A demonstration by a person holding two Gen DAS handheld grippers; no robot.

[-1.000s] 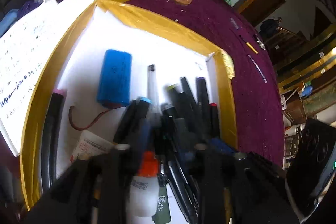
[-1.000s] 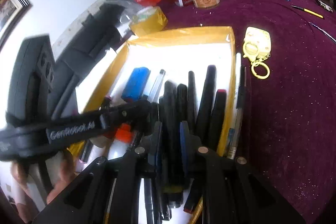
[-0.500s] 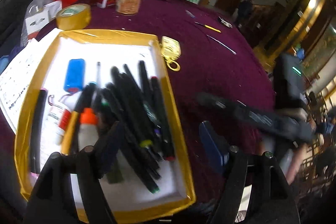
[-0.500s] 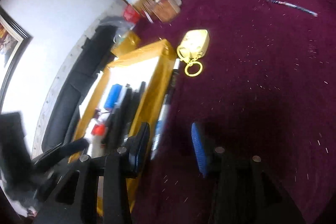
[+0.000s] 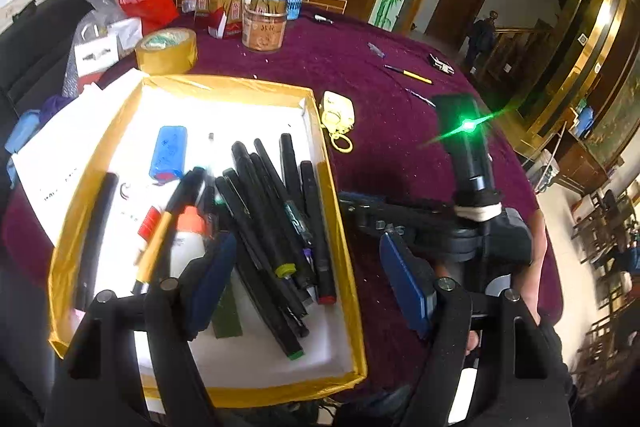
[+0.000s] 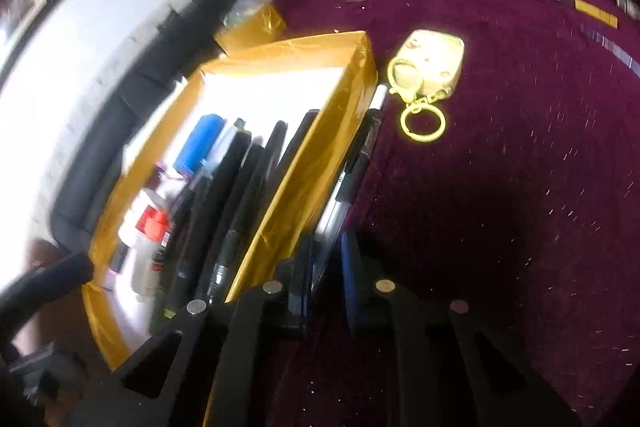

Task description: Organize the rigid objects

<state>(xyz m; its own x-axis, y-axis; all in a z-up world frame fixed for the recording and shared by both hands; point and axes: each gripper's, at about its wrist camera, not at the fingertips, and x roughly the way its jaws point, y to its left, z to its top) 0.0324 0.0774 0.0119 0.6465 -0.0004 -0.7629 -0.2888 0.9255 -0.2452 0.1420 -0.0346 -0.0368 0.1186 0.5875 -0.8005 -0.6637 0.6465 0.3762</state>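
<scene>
**Right hand-held gripper closes on the pen beside the tray**

At the left of the scene the gold-edged tray (image 5: pixel 334 211) sits on the purple surface (image 5: pixel 400 147), already holding a blue cylinder (image 5: pixel 168 151), a white bottle with an orange cap (image 5: pixel 188 239) and a heap of black markers (image 5: pixel 272 211). The left hand-held gripper (image 5: pixel 308 281) hovers over the tray's near right corner with its jaws spread as wide as they go and nothing between them.

Just outside the tray's right wall lies the pen (image 6: pixel 356 163), a slim black-and-white stick on the cloth. Its long axis runs parallel to that wall, pointing away from the camera toward the far edge. Its near end reaches into the right hand-held gripper (image 6: pixel 326 275), whose jaws are closing with the pen between them; blur hides whether the pads press on it yet.

That gripper is the nearer one by far: the pen runs straight ahead of it, along its pointing line, so the fingers straddle the barrel across its width. The likely next move is a short carry leftward over the wall.

Further right, a yellow key fob (image 6: pixel 430 67) with a ring lies apart on the cloth.
</scene>
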